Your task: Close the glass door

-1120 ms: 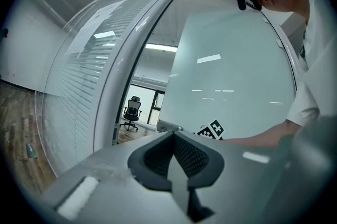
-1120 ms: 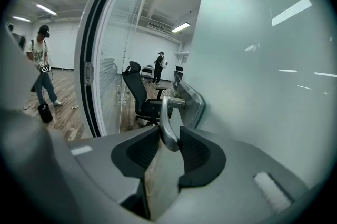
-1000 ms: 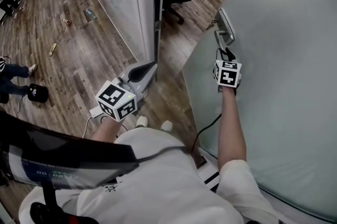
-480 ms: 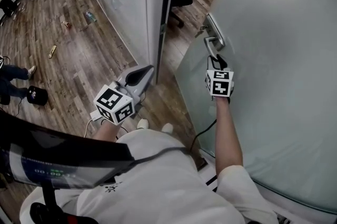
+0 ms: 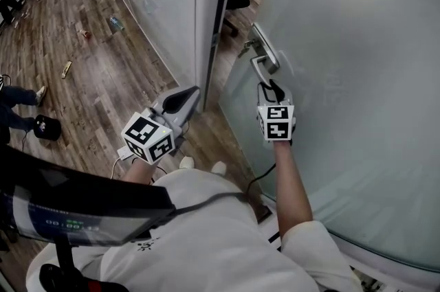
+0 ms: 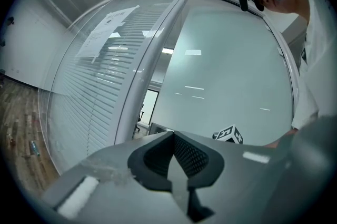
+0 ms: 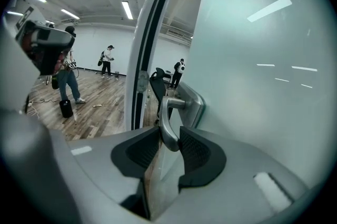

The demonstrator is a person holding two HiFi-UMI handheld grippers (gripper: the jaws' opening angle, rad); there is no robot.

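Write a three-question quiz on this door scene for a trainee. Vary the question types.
1. Multiple choice: what is the right gripper shut on? A) the handle, B) a cloth, C) nothing.
2. True or false: the left gripper is touching the glass door.
3. Short answer: is the door fully shut?

Key
1. A.
2. False: it hangs beside the door, jaws together and empty.
3. No: a gap shows between the door's edge and the frame.

The glass door (image 5: 357, 64) is pale green, its handle (image 5: 262, 58) silver, floor (image 5: 89, 77) brown-planked.
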